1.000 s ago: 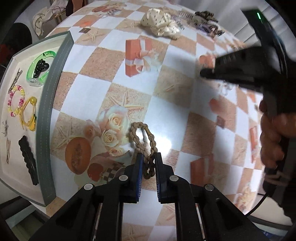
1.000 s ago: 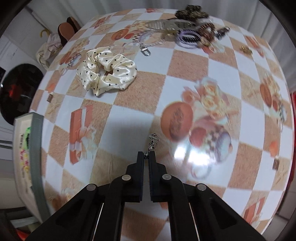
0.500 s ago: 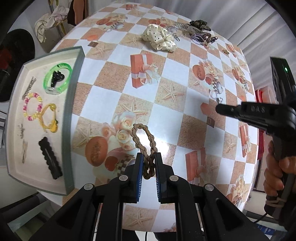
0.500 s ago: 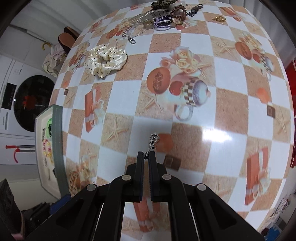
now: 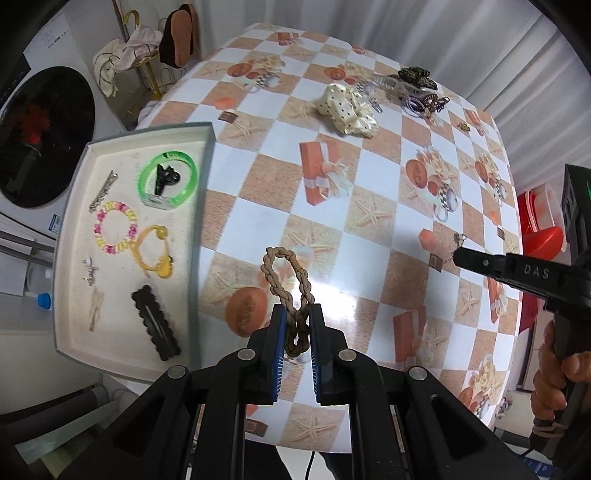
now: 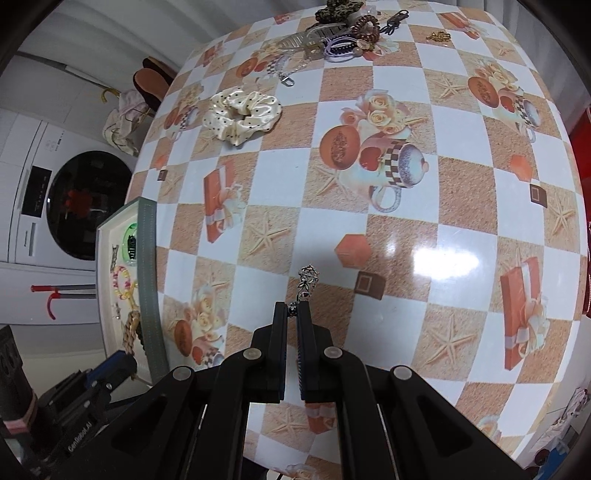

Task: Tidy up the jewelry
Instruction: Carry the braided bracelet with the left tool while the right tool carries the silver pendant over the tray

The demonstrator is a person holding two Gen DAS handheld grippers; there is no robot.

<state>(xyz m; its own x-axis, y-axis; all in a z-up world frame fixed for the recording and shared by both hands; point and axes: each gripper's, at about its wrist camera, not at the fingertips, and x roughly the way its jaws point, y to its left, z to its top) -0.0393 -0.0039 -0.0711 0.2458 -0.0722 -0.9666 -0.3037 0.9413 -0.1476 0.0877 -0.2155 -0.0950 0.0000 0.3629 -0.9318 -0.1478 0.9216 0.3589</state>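
Observation:
My left gripper [image 5: 295,314] is shut on a brown braided hair tie [image 5: 286,273], whose loop sticks up above the patterned table. It hangs just right of the white tray [image 5: 199,206] with the grey rim. My right gripper [image 6: 291,310] is shut on a small silver earring [image 6: 307,281], lifted over the table's middle. In the left wrist view the right gripper [image 5: 458,258] comes in from the right, a hand [image 5: 554,365] on its handle. The left gripper [image 6: 127,352] with the braid shows at the lower left of the right wrist view, beside the tray [image 6: 147,258].
The tray holds a green bangle [image 5: 168,179], a beaded bracelet [image 5: 112,229], a yellow tie [image 5: 153,251] and a black clip [image 5: 155,321]. A cream dotted scrunchie [image 6: 242,114] and a heap of hair accessories [image 6: 343,33] lie at the far side. A washing machine [image 6: 70,206] stands left.
Both grippers have risen from the table with their items, so more of the table and tray shows. The right gripper has drifted to the right in the left wrist view.

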